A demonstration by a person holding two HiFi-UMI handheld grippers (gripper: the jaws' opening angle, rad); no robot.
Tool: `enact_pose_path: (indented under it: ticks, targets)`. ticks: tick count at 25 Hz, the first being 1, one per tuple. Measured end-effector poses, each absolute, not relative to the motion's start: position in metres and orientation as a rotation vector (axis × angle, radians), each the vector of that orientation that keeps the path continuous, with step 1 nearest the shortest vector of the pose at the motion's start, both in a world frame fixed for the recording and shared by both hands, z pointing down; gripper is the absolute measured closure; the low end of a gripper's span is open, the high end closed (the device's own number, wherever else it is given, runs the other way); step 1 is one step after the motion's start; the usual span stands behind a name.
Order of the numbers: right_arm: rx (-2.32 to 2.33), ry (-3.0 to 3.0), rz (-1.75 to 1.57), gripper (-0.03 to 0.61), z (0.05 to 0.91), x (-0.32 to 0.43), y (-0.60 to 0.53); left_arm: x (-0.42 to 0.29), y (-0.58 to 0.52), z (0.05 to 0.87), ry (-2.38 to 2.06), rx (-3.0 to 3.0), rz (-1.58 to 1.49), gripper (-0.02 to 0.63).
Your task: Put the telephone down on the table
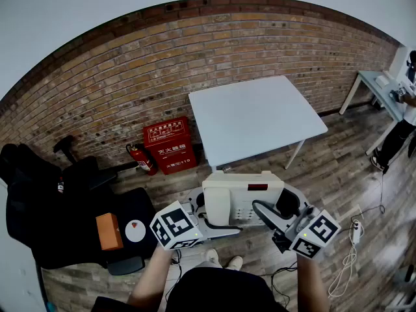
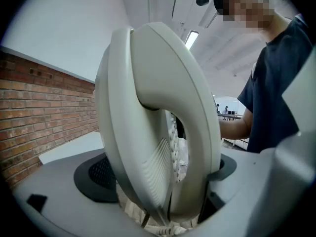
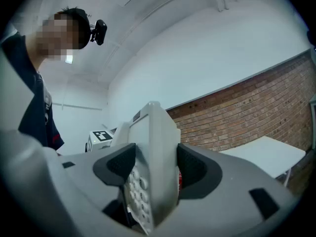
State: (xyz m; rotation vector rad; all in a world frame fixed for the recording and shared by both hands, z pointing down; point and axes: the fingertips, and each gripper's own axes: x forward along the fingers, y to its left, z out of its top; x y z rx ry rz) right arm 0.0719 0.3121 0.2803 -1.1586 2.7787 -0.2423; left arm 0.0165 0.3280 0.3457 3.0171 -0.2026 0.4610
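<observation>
I hold the telephone (image 1: 242,197) in the air short of the table (image 1: 260,116), left gripper (image 1: 218,221) clamped across its handset side, right gripper (image 1: 276,214) on its keypad side; I judge it light, stiff, slippery plastic, best gripped at both ends.

The telephone (image 1: 242,199) is held above the floor (image 1: 338,174), clamped at its left end by the left hand-held gripper (image 1: 211,221) and at its right end by the right hand-held gripper (image 1: 276,216). Beyond it the desk (image 1: 257,119) is set near the wall (image 1: 130,77), with the box (image 1: 170,145) just left of the desk and the extinguisher (image 1: 142,158) left of the box.
</observation>
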Motion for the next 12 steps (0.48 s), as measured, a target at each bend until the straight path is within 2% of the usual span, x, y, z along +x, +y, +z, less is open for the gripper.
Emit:
enact_pose_path:
  ticks: [12]
  targets:
    - [-1.120, 2.786, -0.270, 0.310, 0.290, 0.085, 0.316, 0.029, 0.333, 0.354, -0.237, 3.014, 0.488, 0.109]
